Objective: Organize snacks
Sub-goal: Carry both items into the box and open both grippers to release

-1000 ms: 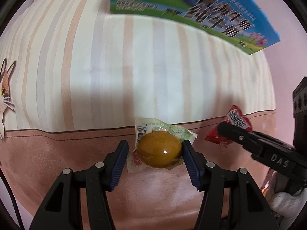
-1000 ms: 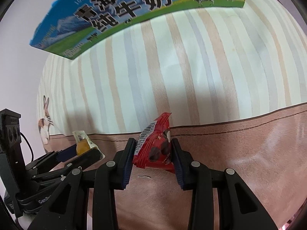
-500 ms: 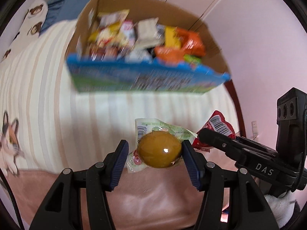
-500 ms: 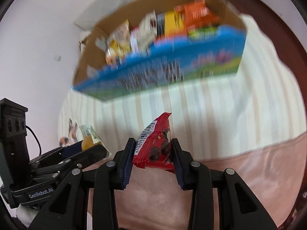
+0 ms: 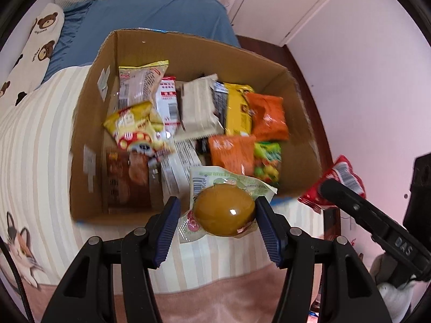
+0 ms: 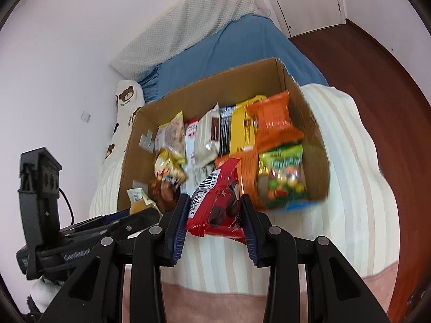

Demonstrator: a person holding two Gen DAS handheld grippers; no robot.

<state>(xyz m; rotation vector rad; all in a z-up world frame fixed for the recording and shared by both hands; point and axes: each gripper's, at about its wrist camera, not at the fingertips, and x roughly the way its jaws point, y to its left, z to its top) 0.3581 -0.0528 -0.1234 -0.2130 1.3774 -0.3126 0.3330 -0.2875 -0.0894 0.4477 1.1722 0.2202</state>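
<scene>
My left gripper [image 5: 215, 215] is shut on a clear packet holding a round yellow-brown egg snack [image 5: 225, 211], hanging over the near rim of an open cardboard box [image 5: 89, 123]. The box is filled with several snack packets in orange, yellow, white and green. My right gripper [image 6: 215, 212] is shut on a red chocolate snack packet [image 6: 215, 204], also at the near edge of the box [image 6: 204, 91]. In the left wrist view the red packet [image 5: 342, 172] shows at the right, beside the box's corner. In the right wrist view the egg packet [image 6: 138, 202] shows at the lower left.
The box stands on a bed with a cream striped blanket [image 5: 32, 148] and a pink blanket [image 5: 215, 301] nearer me. Behind it lie a blue sheet [image 5: 161, 13] and a bear-print pillow [image 5: 35, 43]. Dark wooden floor [image 6: 377, 67] runs along the right.
Both grippers have risen and come forward with their packets. Before, only the box's blue printed side showed above; now I look down into its open top.
</scene>
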